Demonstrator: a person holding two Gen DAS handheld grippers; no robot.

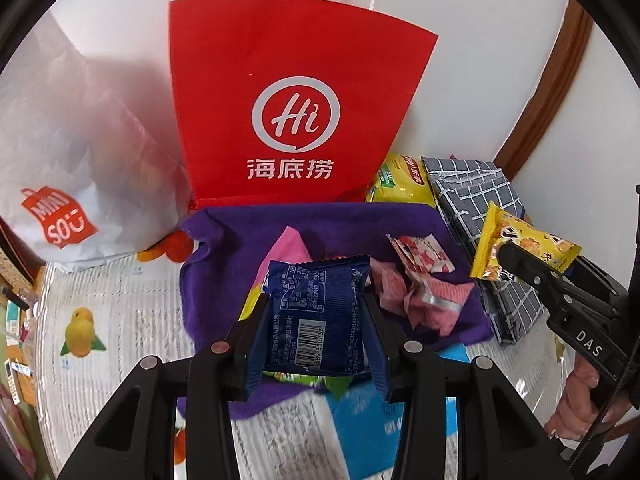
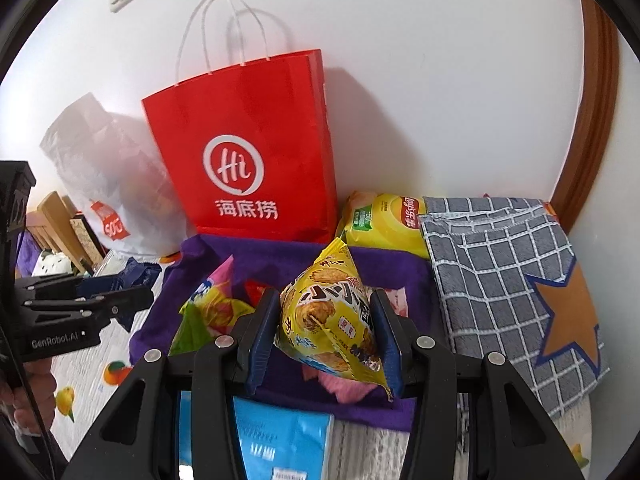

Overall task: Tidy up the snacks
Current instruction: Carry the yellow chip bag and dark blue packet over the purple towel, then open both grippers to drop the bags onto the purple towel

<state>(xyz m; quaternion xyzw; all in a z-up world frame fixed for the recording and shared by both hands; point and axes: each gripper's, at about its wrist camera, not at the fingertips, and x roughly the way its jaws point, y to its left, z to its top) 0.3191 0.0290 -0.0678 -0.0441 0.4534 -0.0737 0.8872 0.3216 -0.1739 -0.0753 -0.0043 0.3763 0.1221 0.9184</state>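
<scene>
Snack packets sit clamped in both grippers above a purple cloth (image 1: 224,240): the left gripper (image 1: 316,332) pinches a blue packet (image 1: 316,312), the right gripper (image 2: 326,334) a yellow packet (image 2: 332,328). Both angle downward, side by side, toward a red paper bag (image 2: 248,152) against the wall.

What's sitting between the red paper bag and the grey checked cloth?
A yellow chip bag lies between the red paper bag and the grey checked cloth, clearest in the right wrist view.
</scene>
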